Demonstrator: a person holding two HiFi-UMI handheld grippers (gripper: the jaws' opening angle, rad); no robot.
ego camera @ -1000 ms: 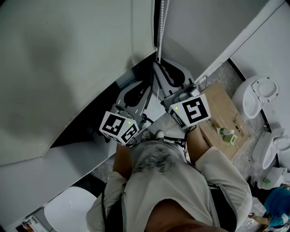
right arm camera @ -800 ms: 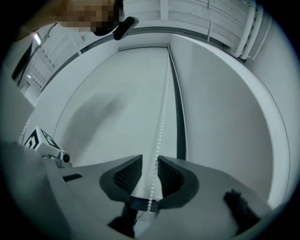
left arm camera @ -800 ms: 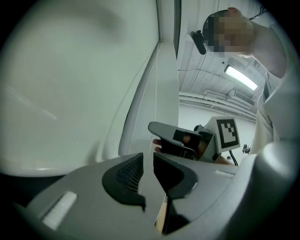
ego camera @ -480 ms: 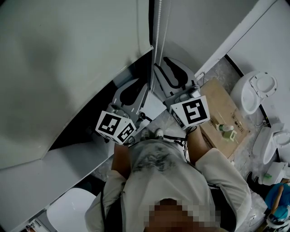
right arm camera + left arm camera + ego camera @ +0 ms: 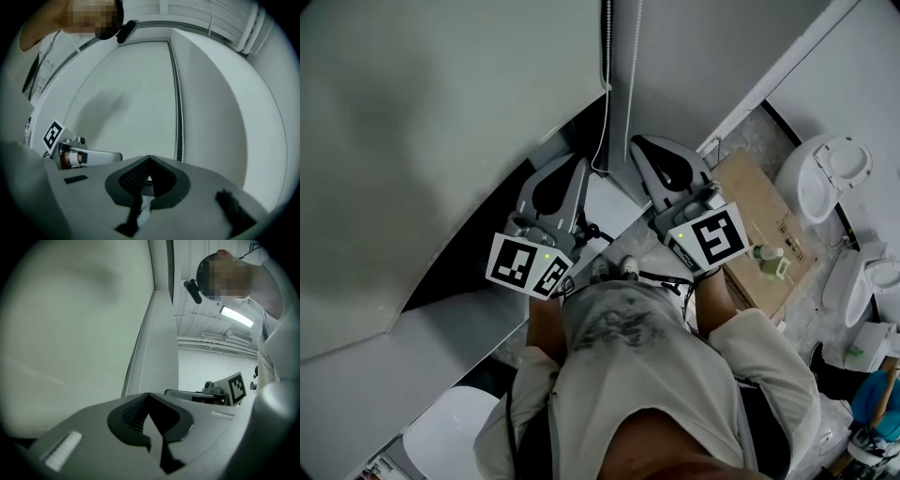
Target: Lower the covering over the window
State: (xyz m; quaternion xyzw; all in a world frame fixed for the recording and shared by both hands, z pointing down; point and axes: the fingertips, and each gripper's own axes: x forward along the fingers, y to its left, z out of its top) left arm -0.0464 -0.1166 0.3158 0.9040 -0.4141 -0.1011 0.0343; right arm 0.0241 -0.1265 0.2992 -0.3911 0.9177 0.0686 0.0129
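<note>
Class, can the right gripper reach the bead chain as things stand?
Probably yes: the bead chain hangs free just beside the right gripper, nothing between; but its jaws have just closed empty and must reopen.

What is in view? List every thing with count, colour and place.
Blind: one, pale grey, upper left.
Bead chain: one, white, hanging along the blind's right edge.
Cardboard box: one, brown, on the floor at right.
Small bottle: one, greenish, on the box.
Toilet bowls: two, white, far right.
Shirt: one, light grey, bottom centre.
Left tool: one, grey, jaws together, left of the chain.
Right tool: one, grey, jaws together, right of the chain.
</note>
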